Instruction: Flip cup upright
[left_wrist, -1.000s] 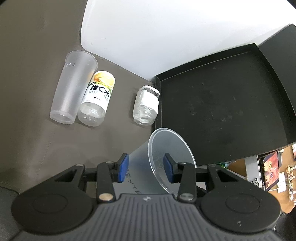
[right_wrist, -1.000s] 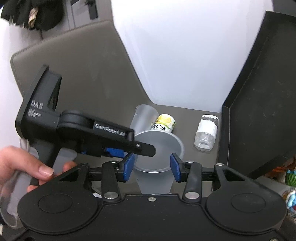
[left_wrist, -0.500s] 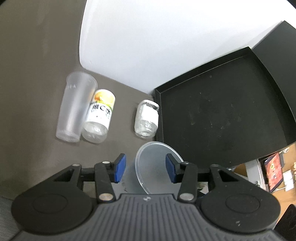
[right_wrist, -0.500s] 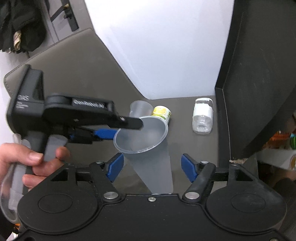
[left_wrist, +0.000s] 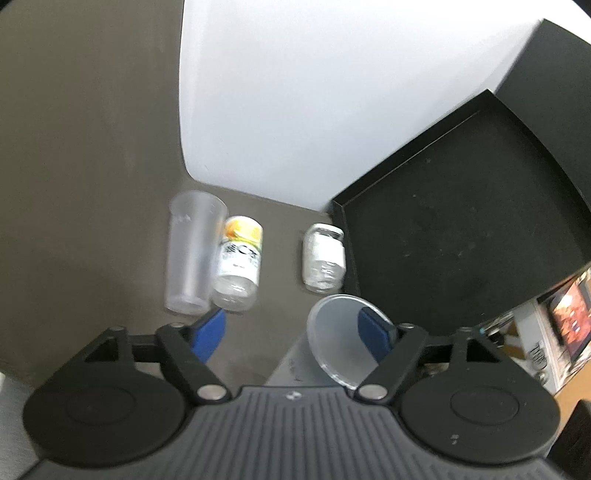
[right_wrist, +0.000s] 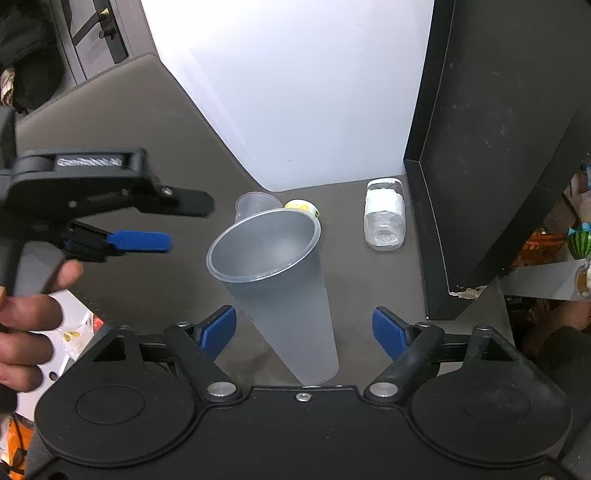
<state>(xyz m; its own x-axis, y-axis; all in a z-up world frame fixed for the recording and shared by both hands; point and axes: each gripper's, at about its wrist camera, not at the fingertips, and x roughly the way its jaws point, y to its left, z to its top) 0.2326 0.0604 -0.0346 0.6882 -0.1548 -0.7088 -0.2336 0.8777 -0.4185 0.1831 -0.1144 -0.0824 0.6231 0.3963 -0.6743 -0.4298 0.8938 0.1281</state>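
Observation:
A tall clear plastic cup (right_wrist: 280, 284) stands upright on the grey table, mouth up, between the wide-open fingers of my right gripper (right_wrist: 304, 328), which does not touch it. In the left wrist view the cup's rim (left_wrist: 341, 343) sits close to the right blue pad (left_wrist: 375, 332). My left gripper (left_wrist: 291, 332) is open; it also shows in the right wrist view (right_wrist: 140, 242), to the left of the cup and apart from it.
A second clear cup (left_wrist: 192, 254) lies on its side at the back, beside a lying yellow-labelled bottle (left_wrist: 240, 262). A clear white-labelled jar (left_wrist: 323, 258) lies next to a black tray (left_wrist: 461, 221). A white wall is behind.
Both grippers have opened and let go of the cup, which was tilted and now stands upright on the table. The left gripper has drawn back to the left.

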